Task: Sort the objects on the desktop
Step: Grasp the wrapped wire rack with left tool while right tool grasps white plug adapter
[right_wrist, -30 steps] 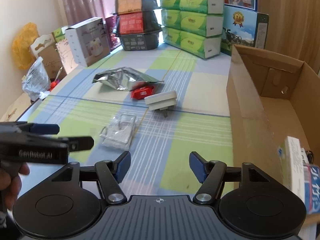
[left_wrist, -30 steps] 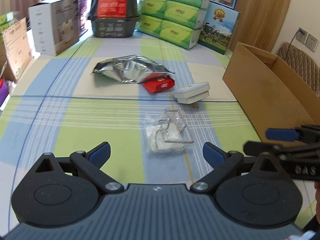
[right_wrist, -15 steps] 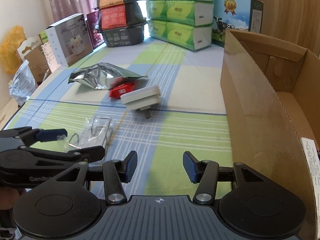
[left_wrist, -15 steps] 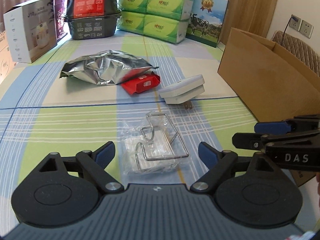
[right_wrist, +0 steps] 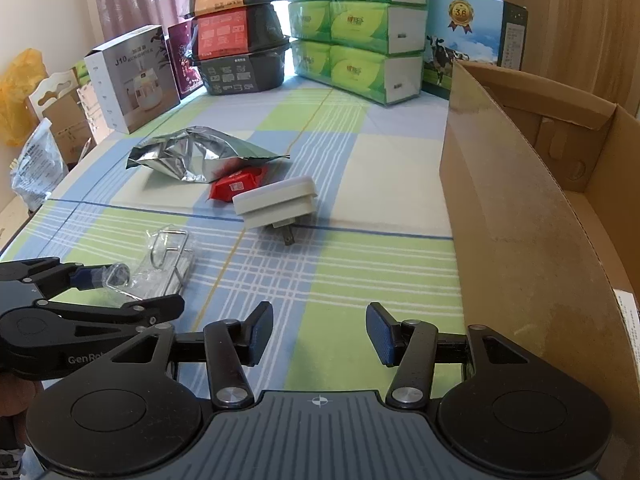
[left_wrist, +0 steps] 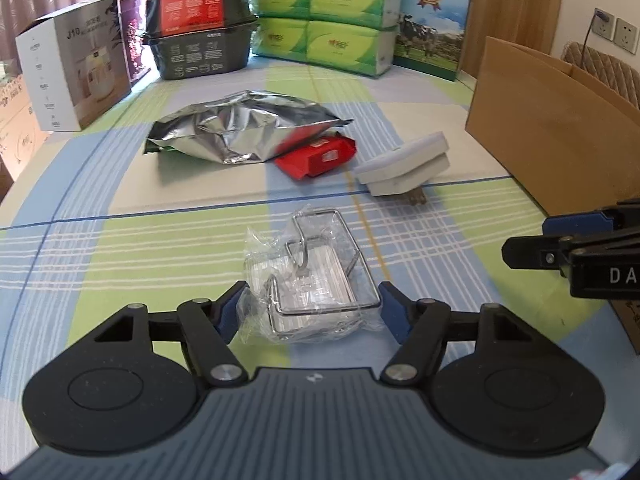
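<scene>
Left tool (left_wrist: 312,312) is spread around the bagged rack (left_wrist: 312,284) near the table's front edge; right tool (right_wrist: 318,336) gapes empty. Pouch (left_wrist: 240,132), red pack (left_wrist: 320,156), plug (left_wrist: 404,168) remain unsorted beside the box (right_wrist: 520,220).

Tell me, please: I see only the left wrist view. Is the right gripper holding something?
Observer: No. The right gripper is open, with nothing between its fingers.
Operator: And the box? I see only its outer wall.
Observer: Inside the box mostly bare cardboard shows. A white printed paper shows at the frame's right edge.
Operator: Is the left gripper low enough for the rack?
Observer: It seems so. From the side, the left gripper is level with the rack, and its far pad touches the plastic bag.
</scene>
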